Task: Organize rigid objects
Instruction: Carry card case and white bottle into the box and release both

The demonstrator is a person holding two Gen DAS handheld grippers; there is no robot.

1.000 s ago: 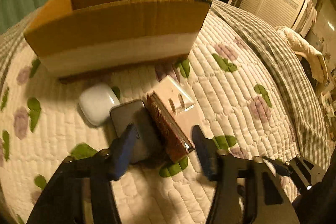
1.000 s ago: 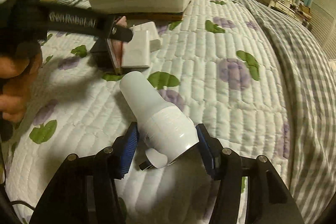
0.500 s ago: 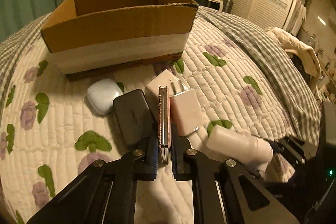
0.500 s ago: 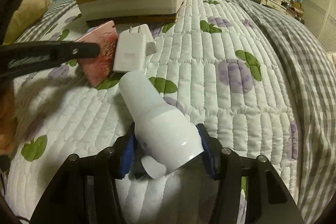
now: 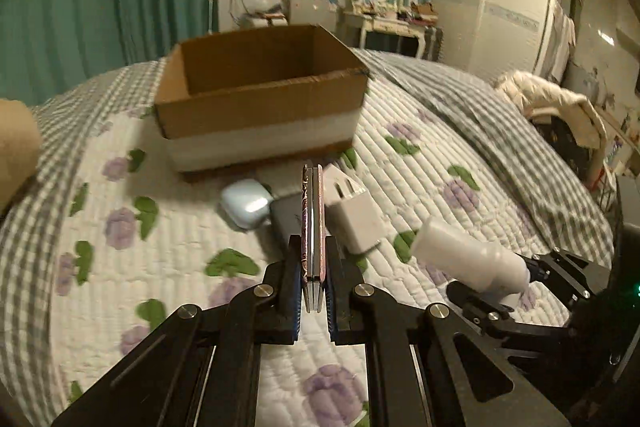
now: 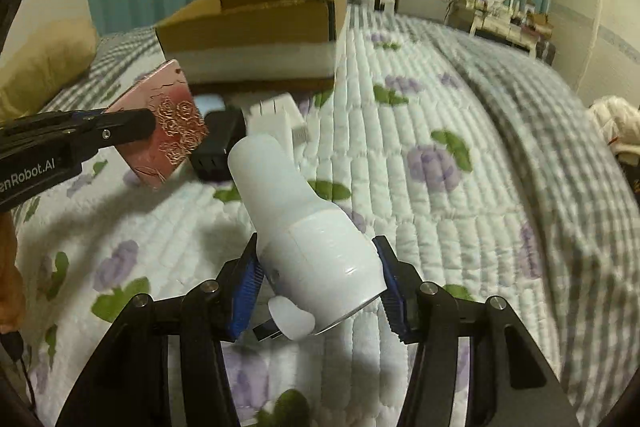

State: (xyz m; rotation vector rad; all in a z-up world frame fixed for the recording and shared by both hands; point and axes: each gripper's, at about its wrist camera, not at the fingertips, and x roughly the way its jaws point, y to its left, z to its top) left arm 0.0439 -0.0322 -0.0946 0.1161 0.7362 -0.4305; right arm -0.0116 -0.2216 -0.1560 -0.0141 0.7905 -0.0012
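Note:
My left gripper (image 5: 313,273) is shut on a thin pink rose-patterned case (image 5: 313,223), held edge-on above the quilt; its face shows in the right wrist view (image 6: 166,131). My right gripper (image 6: 318,281) is shut on a white cylindrical device (image 6: 304,223), lifted off the bed; it also shows in the left wrist view (image 5: 468,259). An open cardboard box (image 5: 260,99) stands behind. A white earbud case (image 5: 245,203), a dark power bank (image 5: 286,223) and a white plug charger (image 5: 354,211) lie on the quilt in front of the box.
The bed has a white quilt with purple flowers (image 5: 120,227) and a grey checked blanket (image 5: 500,131) at the right. A tan pillow (image 6: 44,63) lies at the left. Teal curtains, a dressing table and a wardrobe stand beyond the bed.
My left gripper closed on the pink case and lifted it off the quilt. My right gripper closed on the white device and raised it. Both views now look higher, toward the box.

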